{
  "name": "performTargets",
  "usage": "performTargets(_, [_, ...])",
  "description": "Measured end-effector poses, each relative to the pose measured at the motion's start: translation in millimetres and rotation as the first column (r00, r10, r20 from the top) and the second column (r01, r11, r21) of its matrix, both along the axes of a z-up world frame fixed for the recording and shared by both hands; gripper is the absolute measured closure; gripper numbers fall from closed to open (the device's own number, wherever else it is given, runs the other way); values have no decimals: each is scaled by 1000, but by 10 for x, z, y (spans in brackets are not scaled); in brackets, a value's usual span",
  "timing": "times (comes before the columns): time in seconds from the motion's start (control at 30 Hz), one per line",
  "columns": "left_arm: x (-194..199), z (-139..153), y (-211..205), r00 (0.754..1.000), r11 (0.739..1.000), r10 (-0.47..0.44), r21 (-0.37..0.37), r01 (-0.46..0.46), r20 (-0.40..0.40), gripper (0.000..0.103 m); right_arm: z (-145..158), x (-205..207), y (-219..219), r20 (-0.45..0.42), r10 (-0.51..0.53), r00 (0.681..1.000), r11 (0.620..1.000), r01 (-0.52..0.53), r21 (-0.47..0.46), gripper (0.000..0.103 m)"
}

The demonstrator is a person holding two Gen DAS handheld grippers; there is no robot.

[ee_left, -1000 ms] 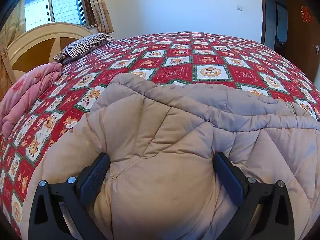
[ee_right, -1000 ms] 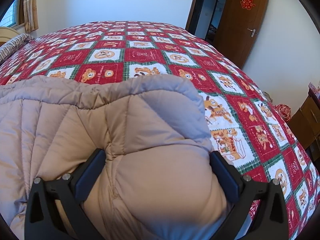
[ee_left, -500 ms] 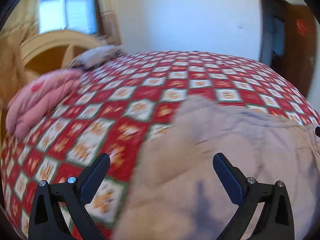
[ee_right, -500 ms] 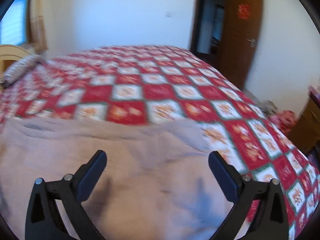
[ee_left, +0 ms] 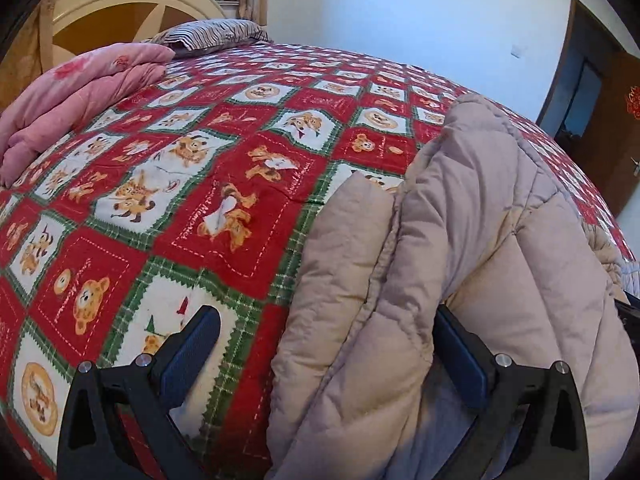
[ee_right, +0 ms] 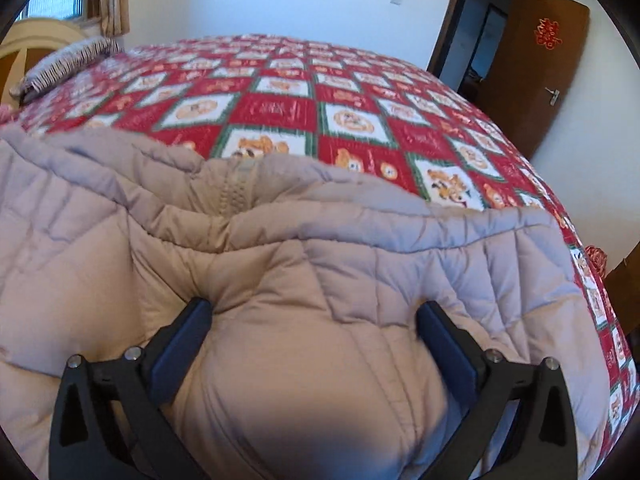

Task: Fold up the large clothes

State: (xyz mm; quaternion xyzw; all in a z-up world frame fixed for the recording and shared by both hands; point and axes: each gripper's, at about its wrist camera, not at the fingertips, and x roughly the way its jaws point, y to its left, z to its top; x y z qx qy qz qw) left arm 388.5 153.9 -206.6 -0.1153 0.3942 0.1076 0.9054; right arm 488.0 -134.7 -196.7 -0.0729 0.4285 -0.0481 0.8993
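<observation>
We keep the coat (ee_right: 304, 248) spread along the bed's (ee_left: 224, 184) near edge so it folds flat, our right tool (ee_right: 314, 334) released astride its padding, our left tool (ee_left: 326, 346) released at its side edge.

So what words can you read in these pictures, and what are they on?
None can be read for sure.
Bedspread: stitched cursive beside the bears on the red squares, too small and curved to read.
Bedspread's far red squares: pale lettering, blurred.
Door: a red paper ornament, its shape too small to make out.
Coat and both tongs: no writing shows.
</observation>
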Motion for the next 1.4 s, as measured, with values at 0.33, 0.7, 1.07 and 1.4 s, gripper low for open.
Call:
performTargets(0.33, [-528, 20, 183, 998, 990, 56, -128, -58, -25, 1, 331, -688, 12, -7, 53, 999, 997, -53, 53, 0])
performTargets(0.7, [-641, -4, -40, 999, 976, -11, -219, 22, 54, 7, -86, -1353, 196, 94, 72, 993, 997, -67, -46, 0])
performTargets(1.07, [-709, 4, -22, 993, 929, -41, -362, 79, 110, 39, -37, -1770, 149, 89, 60, 994, 998, -59, -11, 0])
performTargets(1.4, [-1042, 268, 29, 971, 919, -52, -370, 138, 232, 82, -100, -1800, 172, 86, 41, 995, 999, -39, -22, 0])
